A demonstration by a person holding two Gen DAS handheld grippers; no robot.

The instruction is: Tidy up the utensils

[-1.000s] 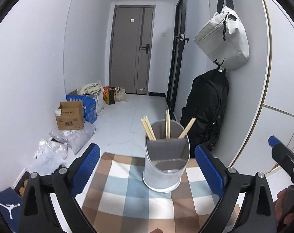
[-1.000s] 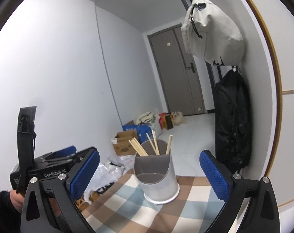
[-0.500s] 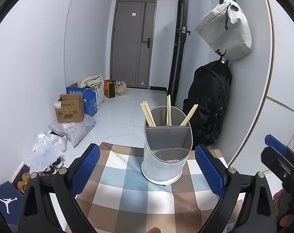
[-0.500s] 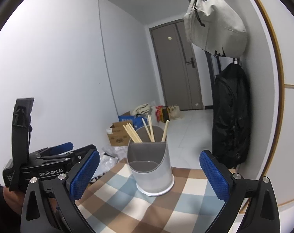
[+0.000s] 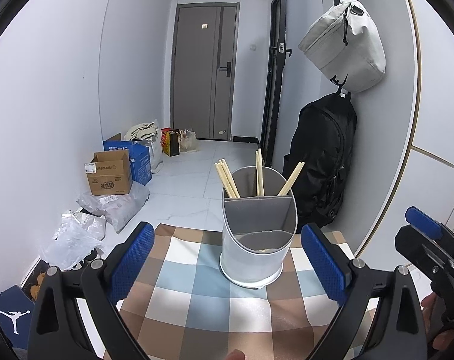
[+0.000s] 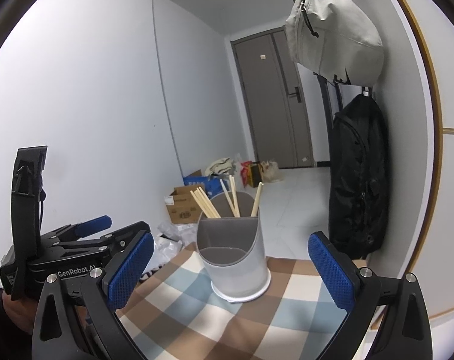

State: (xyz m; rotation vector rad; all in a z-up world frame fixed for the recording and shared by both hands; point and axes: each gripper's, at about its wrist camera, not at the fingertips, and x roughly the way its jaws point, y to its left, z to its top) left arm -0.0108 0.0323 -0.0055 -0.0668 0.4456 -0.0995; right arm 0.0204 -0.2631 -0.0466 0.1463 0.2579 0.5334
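The grey cylindrical utensil holder [image 5: 258, 234], slant-cut at the rim and partitioned inside, stands upright on the checked tablecloth [image 5: 197, 297] with pale wooden chopsticks [image 5: 227, 178] in its rear compartments, framed between the spread, empty, blue-textured pads of the left gripper [image 5: 227, 267] and right gripper [image 6: 231, 271].

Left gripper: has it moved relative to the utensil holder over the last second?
Yes. The left gripper has tilted down or lowered: the utensil holder and grey door sit higher in its view, with more checked cloth showing.
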